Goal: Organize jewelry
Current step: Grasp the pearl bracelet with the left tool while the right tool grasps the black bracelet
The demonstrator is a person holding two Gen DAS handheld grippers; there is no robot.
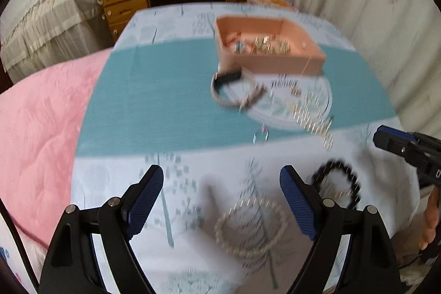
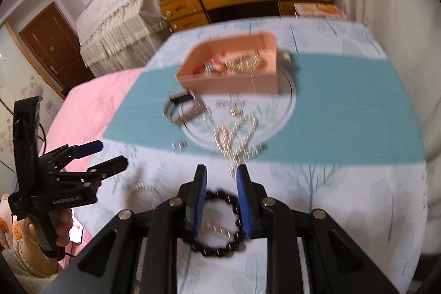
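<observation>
Black bead bracelet (image 2: 213,228) partly hidden btwn right claw (image 2: 220,200) fingers, pics blurred.

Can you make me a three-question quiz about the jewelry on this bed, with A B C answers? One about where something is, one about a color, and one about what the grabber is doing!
1. Where does the black bead bracelet lie?
A. inside the box
B. on the tree-print cloth, under the right gripper
C. on the wooden dresser

2. What color is the box with jewelry in it?
A. peach-pink
B. green
C. black

3. How is the left gripper now?
A. shut on the pearl bracelet
B. shut on the box
C. open, holding nothing

Answers:
1 B: the right wrist view shows the black beads on the cloth below the blue pads.
2 A: its walls look peach-pink in both views.
3 C: its fingers stand wide apart, with the pearl bracelet lying on the cloth below them.
</observation>
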